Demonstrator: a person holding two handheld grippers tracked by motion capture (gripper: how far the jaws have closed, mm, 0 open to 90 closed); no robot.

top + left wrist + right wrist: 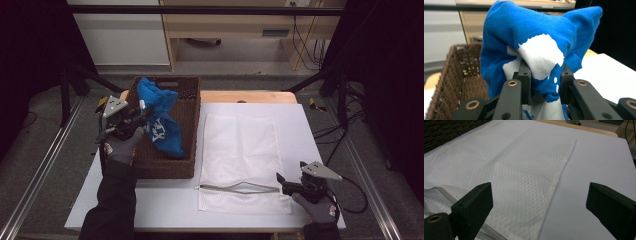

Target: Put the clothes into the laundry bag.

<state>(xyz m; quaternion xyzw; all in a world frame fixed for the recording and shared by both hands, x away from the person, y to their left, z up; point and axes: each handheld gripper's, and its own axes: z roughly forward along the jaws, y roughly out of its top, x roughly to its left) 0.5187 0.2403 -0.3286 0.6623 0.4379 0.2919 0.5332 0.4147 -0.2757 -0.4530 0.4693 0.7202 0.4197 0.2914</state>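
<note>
the left gripper [134,116] has its jaws clamped on the blue t-shirt [161,120], lifted partly from the wicker basket [165,167], while the right gripper [287,184] waits with jaws wide apart beside the unzipped mesh laundry bag [240,145], so bagging looks not yet done.

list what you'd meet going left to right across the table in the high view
left tool shut on the blue t-shirt → brown wicker basket → white mesh laundry bag lying flat with its zipper at the near end → right tool, open, by the bag's near right corner
</note>
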